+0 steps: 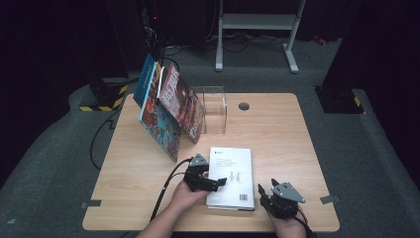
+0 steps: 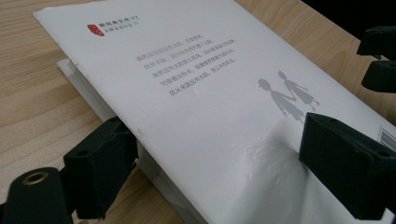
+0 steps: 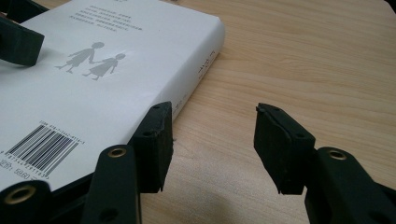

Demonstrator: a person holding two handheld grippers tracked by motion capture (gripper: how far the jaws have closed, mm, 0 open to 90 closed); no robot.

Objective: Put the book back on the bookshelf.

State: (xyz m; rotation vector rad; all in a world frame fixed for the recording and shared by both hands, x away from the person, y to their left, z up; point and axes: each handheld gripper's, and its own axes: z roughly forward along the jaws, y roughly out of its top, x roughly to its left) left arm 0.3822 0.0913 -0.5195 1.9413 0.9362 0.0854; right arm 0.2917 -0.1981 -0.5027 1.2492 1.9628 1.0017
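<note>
A white book (image 1: 232, 173) lies flat near the table's front edge, back cover up, with a barcode and two small grey figures on it. My left gripper (image 1: 210, 178) is at the book's left edge. In the left gripper view the book (image 2: 187, 93) lies between the jaws of the left gripper (image 2: 210, 158): one pad beside the page edge, the other over the cover, which is wrinkled there. The pads stand wide and do not squeeze it. My right gripper (image 1: 266, 191) is open just right of the book's near corner. Between the jaws of the right gripper (image 3: 212, 144) there is bare wood, with the book's (image 3: 93, 93) spine beside them.
Colourful picture books (image 1: 163, 109) lean against a clear plastic box (image 1: 215, 111) at the back left of the wooden table (image 1: 277, 139). A round grommet (image 1: 243, 106) sits near the back edge. A black cable (image 1: 166, 191) trails from the left gripper over the front edge.
</note>
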